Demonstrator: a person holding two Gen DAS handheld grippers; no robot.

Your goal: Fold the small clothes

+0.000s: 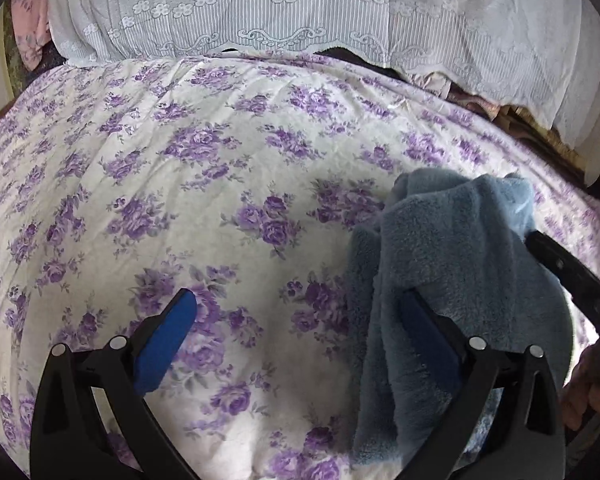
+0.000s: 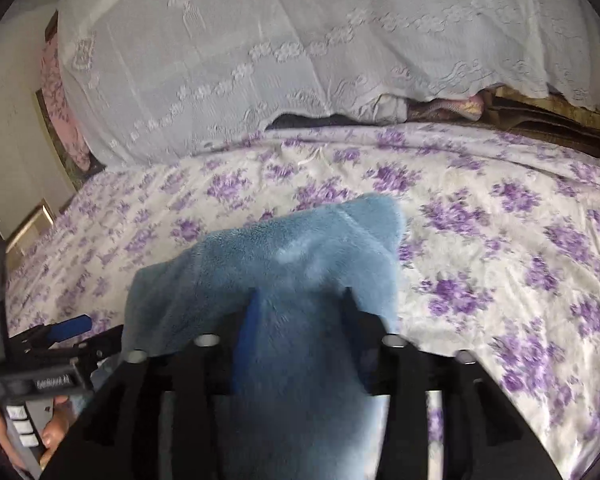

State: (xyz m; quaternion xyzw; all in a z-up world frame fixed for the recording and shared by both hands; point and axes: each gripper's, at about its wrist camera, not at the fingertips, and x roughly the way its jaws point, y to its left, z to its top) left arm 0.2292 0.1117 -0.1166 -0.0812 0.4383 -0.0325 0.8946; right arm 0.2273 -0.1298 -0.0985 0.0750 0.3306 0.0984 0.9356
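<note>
A fluffy light-blue garment (image 2: 300,272) is bunched between the fingers of my right gripper (image 2: 300,300), which is shut on it and holds it above the bed. The same garment (image 1: 452,248) hangs at the right of the left wrist view and drapes over the right finger of my left gripper (image 1: 300,316). The left gripper is open, with nothing between its blue pads (image 1: 168,340). The left gripper also shows in the right wrist view (image 2: 70,328), low on the left.
A white bedspread with purple roses (image 1: 220,184) covers the bed below both grippers. White lace-covered pillows or bedding (image 1: 260,12) are piled at the far side. A pink floral cloth (image 1: 28,24) sits at the far left. The bed's edge shows at the left (image 2: 32,224).
</note>
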